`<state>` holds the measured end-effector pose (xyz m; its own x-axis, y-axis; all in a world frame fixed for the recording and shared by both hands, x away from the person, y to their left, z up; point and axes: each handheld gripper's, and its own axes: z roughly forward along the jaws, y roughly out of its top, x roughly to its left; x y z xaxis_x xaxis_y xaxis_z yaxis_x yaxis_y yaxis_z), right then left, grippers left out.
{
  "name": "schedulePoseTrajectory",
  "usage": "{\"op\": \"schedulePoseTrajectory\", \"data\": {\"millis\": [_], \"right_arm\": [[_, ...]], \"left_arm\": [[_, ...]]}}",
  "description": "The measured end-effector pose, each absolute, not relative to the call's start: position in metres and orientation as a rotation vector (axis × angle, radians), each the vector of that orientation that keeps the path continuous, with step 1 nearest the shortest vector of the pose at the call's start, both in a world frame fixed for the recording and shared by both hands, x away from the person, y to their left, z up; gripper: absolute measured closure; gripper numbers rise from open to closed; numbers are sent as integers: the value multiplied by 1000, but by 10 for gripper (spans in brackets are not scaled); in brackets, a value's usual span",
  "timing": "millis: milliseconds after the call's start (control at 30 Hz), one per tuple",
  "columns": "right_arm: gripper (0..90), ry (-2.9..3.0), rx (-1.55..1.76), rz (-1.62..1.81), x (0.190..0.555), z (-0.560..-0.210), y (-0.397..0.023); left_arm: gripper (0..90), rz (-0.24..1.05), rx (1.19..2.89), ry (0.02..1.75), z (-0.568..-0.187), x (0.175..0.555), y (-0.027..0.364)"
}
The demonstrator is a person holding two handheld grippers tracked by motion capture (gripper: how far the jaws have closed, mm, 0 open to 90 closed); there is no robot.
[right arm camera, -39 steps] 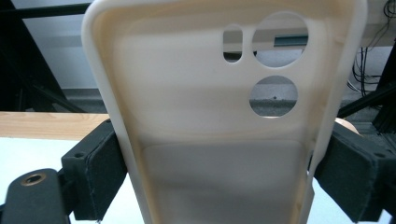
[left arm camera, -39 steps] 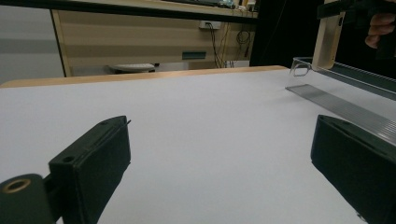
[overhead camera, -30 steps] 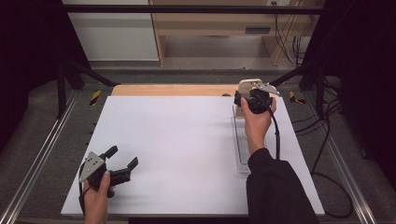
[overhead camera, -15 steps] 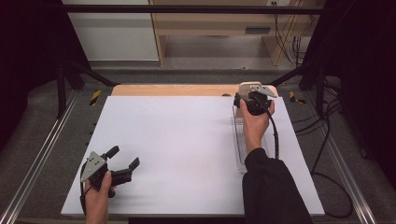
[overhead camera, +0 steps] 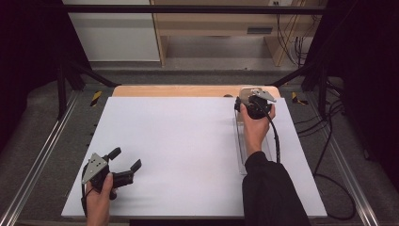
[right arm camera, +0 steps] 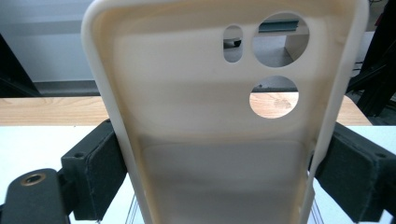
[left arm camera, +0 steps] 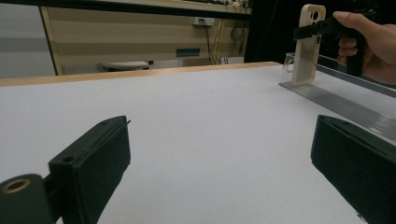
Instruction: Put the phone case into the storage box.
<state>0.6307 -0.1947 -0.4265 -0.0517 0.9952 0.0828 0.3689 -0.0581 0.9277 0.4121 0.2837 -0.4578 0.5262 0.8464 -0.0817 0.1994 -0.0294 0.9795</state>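
Two tongs are at work over the white desk [overhead camera: 188,150]. The right tongs [right arm camera: 219,163] are clamped across the sides of a cream phone case [right arm camera: 219,116], holding it upright at the far end of a clear plastic rack [left arm camera: 336,93] that lies along the desk's right side; the case's lower edge sits at the rack. The left tongs [overhead camera: 124,160] rest near the desk's front left corner, jaws spread wide with nothing between them.
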Motion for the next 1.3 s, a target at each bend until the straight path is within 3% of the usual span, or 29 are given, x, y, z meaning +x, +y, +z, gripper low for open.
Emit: {"op": "schedulePoseTrajectory", "data": {"millis": [1300], "right_arm": [[112, 1488, 1485, 1130, 633, -431, -196]], "left_arm": [[17, 656, 1545, 938, -460, 413, 283]]}}
